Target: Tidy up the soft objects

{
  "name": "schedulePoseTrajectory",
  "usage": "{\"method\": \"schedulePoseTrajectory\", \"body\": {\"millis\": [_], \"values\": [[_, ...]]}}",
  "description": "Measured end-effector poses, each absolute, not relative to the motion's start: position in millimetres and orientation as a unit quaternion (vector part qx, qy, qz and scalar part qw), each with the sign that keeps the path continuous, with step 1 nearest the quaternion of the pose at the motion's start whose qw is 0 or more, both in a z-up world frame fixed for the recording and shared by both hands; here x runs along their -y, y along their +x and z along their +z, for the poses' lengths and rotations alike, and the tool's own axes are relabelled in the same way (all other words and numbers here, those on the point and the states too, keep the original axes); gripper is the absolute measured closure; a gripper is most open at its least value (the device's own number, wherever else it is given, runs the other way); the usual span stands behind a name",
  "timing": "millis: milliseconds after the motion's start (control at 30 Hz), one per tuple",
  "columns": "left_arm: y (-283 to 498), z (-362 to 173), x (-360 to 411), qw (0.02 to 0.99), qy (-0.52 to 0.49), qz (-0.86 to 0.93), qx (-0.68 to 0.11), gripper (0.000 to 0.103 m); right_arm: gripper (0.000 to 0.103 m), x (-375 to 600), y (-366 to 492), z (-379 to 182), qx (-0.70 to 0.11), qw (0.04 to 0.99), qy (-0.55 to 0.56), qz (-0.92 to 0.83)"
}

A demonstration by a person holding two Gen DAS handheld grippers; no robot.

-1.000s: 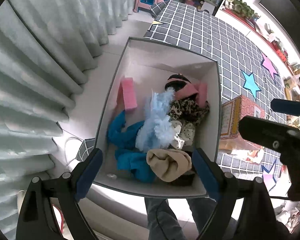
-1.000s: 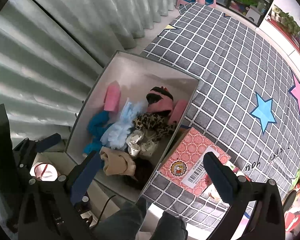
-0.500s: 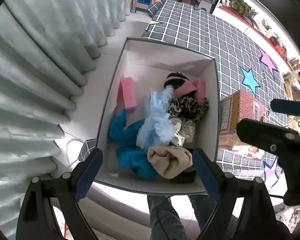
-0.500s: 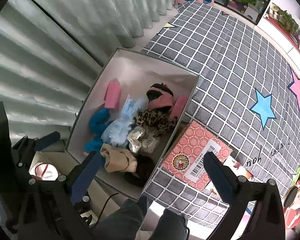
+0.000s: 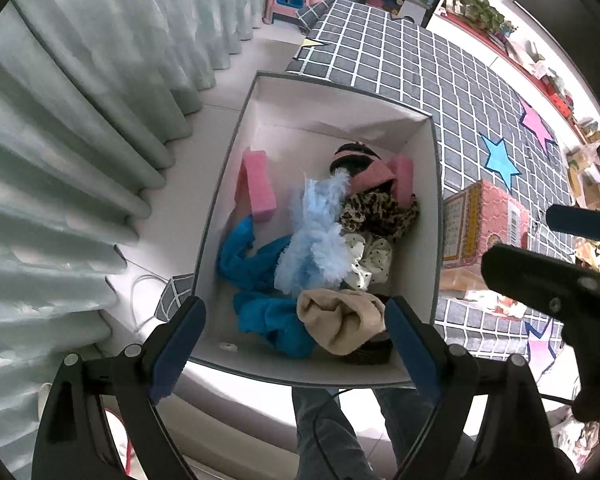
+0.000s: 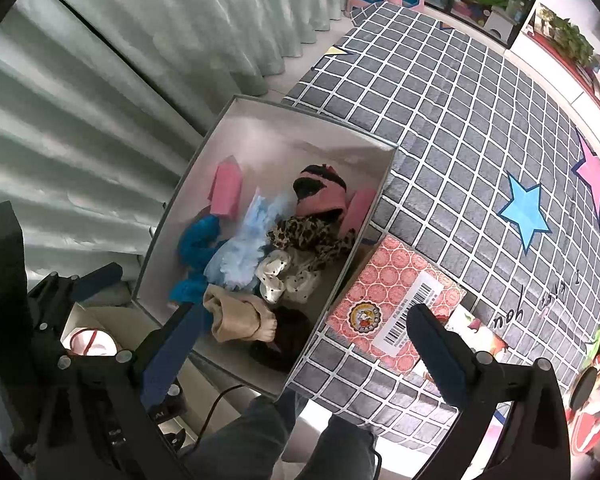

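Below my left gripper [image 5: 292, 340], whose jaws are spread wide with nothing between them, I see the white storage box [image 5: 436, 184] holding the soft things. I count two pink sponge blocks [image 5: 256, 190], one teal cloth [image 5: 256, 264], one pale-blue fluffy piece [image 5: 316, 236], one leopard-print fabric [image 5: 376, 212], one white dotted cloth [image 5: 370, 256], one pink-and-black striped knit [image 5: 358, 162] and one beige sock [image 5: 340, 316], the sock lying nearest my fingertips.

My right gripper [image 6: 300, 340] is also spread and empty, hovering over the box's near corner and the grey checked mat [image 6: 440, 120]. Just ahead of its right finger lies one pink patterned carton [image 6: 392, 296] with a white barcode label [image 6: 412, 320] and a round emblem; the print is too small to read. On the mat I read "you", upside down, and count two stars, one blue star [image 6: 524, 212] and one pink star [image 6: 594, 178].
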State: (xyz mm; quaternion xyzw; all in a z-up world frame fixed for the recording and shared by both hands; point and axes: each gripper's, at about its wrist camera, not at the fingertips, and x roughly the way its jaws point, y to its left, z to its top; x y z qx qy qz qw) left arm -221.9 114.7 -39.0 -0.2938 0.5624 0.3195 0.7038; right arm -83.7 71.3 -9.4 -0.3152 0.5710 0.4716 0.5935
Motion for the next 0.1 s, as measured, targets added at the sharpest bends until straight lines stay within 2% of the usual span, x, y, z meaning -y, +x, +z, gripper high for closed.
{"method": "schedulePoseTrajectory", "body": {"millis": [100], "values": [[-229.6,-33.6,-117.2,0.724,-0.311,0.315,-0.530,0.010,0.000,-71.4,-84.6,-9.5,-0.571,0.593,-0.315,0.472]]}}
